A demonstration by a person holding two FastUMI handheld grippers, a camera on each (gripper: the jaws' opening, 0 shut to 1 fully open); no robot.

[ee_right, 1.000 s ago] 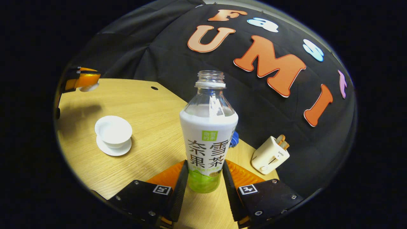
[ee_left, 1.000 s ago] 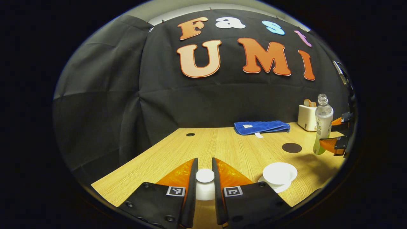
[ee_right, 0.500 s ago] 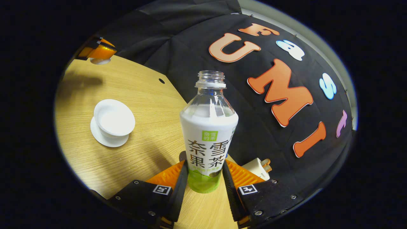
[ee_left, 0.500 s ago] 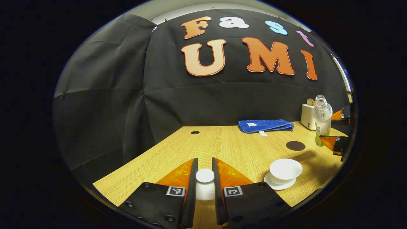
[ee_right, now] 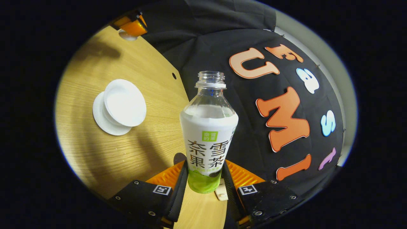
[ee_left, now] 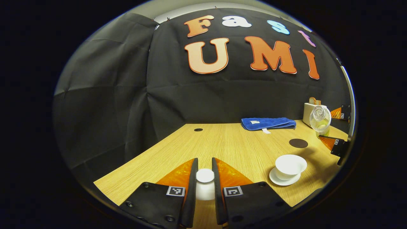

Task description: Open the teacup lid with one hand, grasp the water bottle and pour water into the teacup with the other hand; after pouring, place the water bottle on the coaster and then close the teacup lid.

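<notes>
White porcelain teacup sat open on its white saucer on the wooden tabletop; in the left gripper view it was far right, near the edge. Left gripper had its fingers clamped on the small white teacup lid, held above the tabletop well left of the cup.

Right gripper had both fingers pressed on the lower body of the clear, uncapped plastic water bottle with the white-and-green label. Bottle looked tilted toward the cup, mouth not yet over the bowl; no water stream visible.

My read for a clean pour:
- bring the bottle mouth over the cup centre before tipping further
- tilt slowly; the open neck could gush
- keep the lid parked clear of the pour path
- grip was low on the bottle, so watch for slip as it rotated

Dark round coaster lay just beyond the cup, free for the set-down. Folded blue towel and cream toaster sat farther back.
</notes>
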